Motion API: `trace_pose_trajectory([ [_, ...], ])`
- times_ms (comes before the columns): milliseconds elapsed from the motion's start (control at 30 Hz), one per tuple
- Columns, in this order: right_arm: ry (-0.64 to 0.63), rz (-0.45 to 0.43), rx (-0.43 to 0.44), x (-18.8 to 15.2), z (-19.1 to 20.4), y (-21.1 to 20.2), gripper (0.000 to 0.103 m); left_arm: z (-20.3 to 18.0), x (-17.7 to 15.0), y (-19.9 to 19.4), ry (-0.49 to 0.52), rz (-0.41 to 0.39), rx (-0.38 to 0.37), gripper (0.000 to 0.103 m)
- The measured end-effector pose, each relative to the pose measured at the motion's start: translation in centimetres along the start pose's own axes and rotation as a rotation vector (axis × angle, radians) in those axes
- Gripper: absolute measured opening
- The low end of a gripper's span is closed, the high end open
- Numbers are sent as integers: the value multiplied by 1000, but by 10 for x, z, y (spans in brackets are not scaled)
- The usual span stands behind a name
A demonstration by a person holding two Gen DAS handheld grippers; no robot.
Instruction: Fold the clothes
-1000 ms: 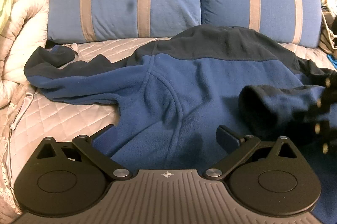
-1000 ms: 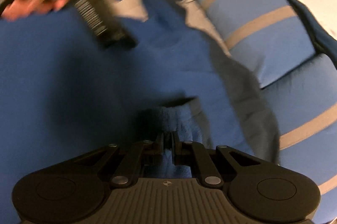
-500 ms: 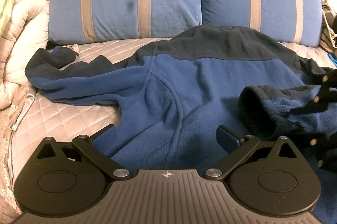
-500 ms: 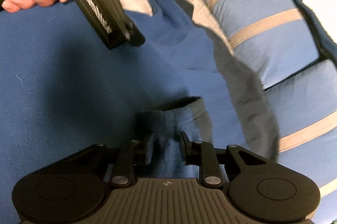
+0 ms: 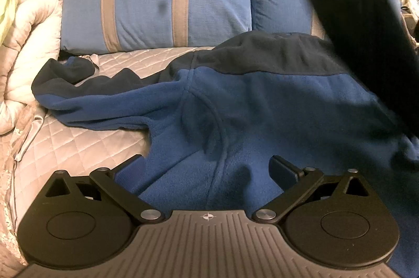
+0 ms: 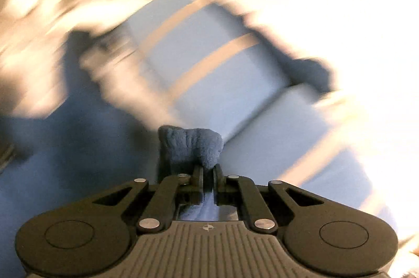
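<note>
Though perhaps blurred, no writing legible.

Jacket (image 5: 262, 105): matt, napped fleece cloth.
Bed cover (image 5: 78, 147): quilted cloth, faintly sheened.
Pillows (image 5: 146, 5): matt woven cloth.
Left claw (image 5: 207, 168): matt black plastic, metal pivots.

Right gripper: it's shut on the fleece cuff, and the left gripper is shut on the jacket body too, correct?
Not quite. The right gripper is shut on the fleece cuff, but the left gripper is open: the left wrist view shows its fingers spread wide over the jacket body, gripping nothing.
</note>
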State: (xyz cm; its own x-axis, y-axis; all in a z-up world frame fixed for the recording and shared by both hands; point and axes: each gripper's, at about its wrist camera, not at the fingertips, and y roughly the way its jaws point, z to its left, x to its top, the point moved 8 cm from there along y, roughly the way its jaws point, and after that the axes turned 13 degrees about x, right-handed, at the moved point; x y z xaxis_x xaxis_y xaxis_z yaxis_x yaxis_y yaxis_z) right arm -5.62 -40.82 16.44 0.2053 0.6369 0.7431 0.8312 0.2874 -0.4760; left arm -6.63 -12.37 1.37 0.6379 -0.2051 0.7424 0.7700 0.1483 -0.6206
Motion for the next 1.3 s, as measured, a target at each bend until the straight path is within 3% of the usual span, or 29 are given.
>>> trace_pose_trajectory([
  [100,88,-135,-233,27,-105,-59,8,0,0,0,0,1,1,102],
  [200,158,-194,-474,16,-200,-134,9,1,1,0,-2,-1,2,102],
  [333,270,-132,-718,-63,-283,-216,9,0,1,-1,5,-8,12,102],
  [400,364,-35,-780,-135,-305,-240,9,0,2,-1,9,-9,14,102],
  [600,742,228,-860,-365,-293,-273,9,-1,2,-2,19,-8,23,102],
  [767,1031,254,-893,-476,-243,-283,9,-3,3,-1,34,-5,31,102],
  [900,1155,179,-896,-501,-220,-294,9,-2,3,-1,34,-3,31,102],
  [1100,1185,204,-884,-504,-218,-288,13,-1,3,-1,31,-3,27,102],
  [1133,1187,211,-882,-500,-219,-289,21,-1,3,-1,30,-4,26,102],
  [1200,1170,241,-910,-492,-219,-290,64,-1,3,-1,29,-4,25,102],
  [1233,1144,248,-938,-485,-218,-293,92,-1,3,-1,28,-4,24,102],
  [1267,1103,242,-970,-477,-219,-297,103,-1,3,-1,27,-4,23,102],
  [1300,1066,220,-987,-467,-219,-300,103,0,3,-1,26,-4,22,102],
])
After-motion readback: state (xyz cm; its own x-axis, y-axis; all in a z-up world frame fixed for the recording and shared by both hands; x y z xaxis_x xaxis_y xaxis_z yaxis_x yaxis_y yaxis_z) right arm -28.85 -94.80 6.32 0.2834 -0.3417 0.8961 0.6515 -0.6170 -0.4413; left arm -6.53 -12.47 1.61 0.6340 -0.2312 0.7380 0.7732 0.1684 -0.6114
